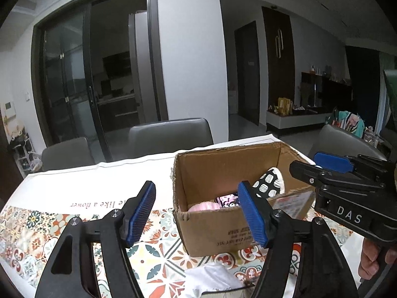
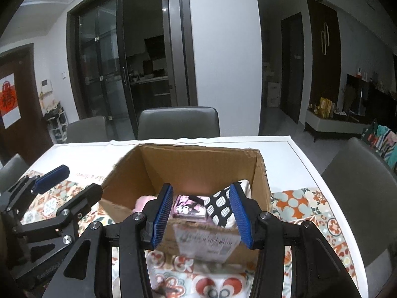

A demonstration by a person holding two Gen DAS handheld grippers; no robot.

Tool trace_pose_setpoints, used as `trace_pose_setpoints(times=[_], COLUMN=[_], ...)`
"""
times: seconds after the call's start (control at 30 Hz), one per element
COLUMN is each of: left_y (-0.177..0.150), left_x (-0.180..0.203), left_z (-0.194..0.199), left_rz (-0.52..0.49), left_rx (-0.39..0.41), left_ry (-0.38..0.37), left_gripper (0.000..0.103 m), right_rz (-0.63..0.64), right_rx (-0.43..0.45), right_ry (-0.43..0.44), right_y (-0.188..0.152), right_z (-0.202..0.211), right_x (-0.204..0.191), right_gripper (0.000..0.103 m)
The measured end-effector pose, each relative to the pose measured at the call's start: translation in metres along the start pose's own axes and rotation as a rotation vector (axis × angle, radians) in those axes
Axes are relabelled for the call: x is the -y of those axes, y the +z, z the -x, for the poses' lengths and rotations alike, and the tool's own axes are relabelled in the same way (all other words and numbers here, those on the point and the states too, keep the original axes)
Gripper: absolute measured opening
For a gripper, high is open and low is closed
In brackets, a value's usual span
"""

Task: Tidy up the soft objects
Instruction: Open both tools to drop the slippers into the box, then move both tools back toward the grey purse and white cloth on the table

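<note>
Cardboard box [image 2: 188, 164] holds pink pouch [image 2: 189, 207]; label visible right view only. Left tongs [image 1: 198, 213], right tongs [image 2: 202, 216] released, empty.

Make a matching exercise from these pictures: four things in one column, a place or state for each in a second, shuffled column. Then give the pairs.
Things
1. pink fluffy item
2. black-and-white patterned item
3. white cloth
4. left gripper

Places or states
A. on the tablecloth, outside the cardboard box
B. jaws open, nothing between them
C. in the box, at its left side in the right wrist view
D. in the box, leaning in its right corner

Pairs: 1-C, 2-D, 3-A, 4-B
</note>
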State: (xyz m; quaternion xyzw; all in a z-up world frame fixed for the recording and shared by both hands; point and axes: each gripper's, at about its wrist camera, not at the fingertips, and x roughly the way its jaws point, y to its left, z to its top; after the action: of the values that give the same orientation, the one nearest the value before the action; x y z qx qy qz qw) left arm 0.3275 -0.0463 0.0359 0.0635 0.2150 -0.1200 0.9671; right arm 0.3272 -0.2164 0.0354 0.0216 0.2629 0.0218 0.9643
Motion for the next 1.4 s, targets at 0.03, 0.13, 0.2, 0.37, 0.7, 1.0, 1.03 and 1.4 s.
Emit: trace_pose_setpoints(times=[0.03, 0.13, 0.2, 0.37, 0.7, 1.0, 1.03, 1.4], left_y=[-0.001, -0.003, -0.006, -0.014, -0.035, -0.067, -0.071, -0.1], left_x=[-0.001, 0.0, 0.001, 0.0, -0.001, 0.006, 0.007, 0.013], left_z=[0.004, 0.018, 0.026, 0.038, 0.058, 0.073, 0.075, 0.078], left_rz=[-0.001, 0.0, 0.005, 0.025, 0.028, 0.037, 0.037, 0.016], left_rx=[0.004, 0.011, 0.014, -0.003, -0.028, -0.08, -0.086, -0.147], left_ry=[0.0, 0.004, 0.004, -0.005, -0.011, -0.024, -0.027, -0.045], left_gripper=[0.069, 0.069, 0.069, 0.069, 0.069, 0.069, 0.07, 0.074], right_rz=[-0.001, -0.009, -0.012, -0.013, -0.016, -0.015, -0.016, -0.024], right_rx=[0.002, 0.006, 0.008, 0.005, -0.018, -0.055, -0.063, -0.146], right_ry=[0.0, 0.005, 0.007, 0.008, 0.008, 0.008, 0.009, 0.016], right_y=[-0.001, -0.005, -0.007, -0.016, -0.04, -0.06, -0.064, -0.098], right_z=[0.006, 0.018, 0.024, 0.04, 0.062, 0.072, 0.072, 0.068], right_x=[-0.002, -0.004, -0.005, -0.009, -0.018, -0.023, -0.023, -0.022], right_gripper=[0.049, 0.049, 0.049, 0.049, 0.049, 0.049, 0.049, 0.049])
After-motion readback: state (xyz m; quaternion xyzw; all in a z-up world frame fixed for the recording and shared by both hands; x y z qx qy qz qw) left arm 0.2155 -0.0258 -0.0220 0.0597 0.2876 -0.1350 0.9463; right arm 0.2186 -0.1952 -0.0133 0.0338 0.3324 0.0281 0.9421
